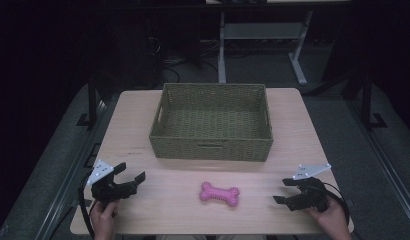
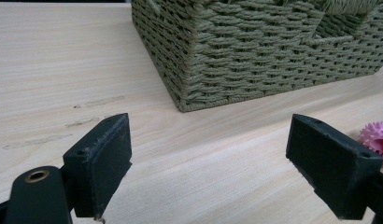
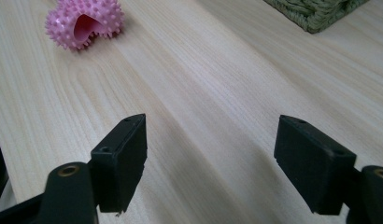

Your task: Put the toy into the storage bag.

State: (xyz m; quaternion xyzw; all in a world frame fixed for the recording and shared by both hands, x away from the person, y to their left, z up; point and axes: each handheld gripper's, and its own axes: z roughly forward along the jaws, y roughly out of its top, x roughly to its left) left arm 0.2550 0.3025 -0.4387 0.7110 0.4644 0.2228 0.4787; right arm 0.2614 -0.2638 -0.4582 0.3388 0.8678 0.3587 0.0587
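Observation:
A pink spiky bone toy point(image 1: 220, 193) lies on the wooden table point(image 1: 168, 210) in front of a woven green basket point(image 1: 211, 148). My left gripper point(image 1: 134, 179) rests open at the table's front left, well apart from the toy. Between its jaws I see bare wood, the basket's corner point(image 2: 189, 84) ahead and the toy's tip point(image 2: 377, 140) at the right edge. My right gripper point(image 1: 283, 192) stands open at the front right, pointing toward the toy. Its own view shows one knobbly end of the toy point(image 3: 84, 23) far ahead at upper left.
The basket appears empty inside. Its corner point(image 3: 315, 11) shows at the top right of the right gripper view. Beyond the table's far edge stand a white desk frame point(image 1: 258, 37) and dark floor. Bare wood lies between both grippers and the toy.

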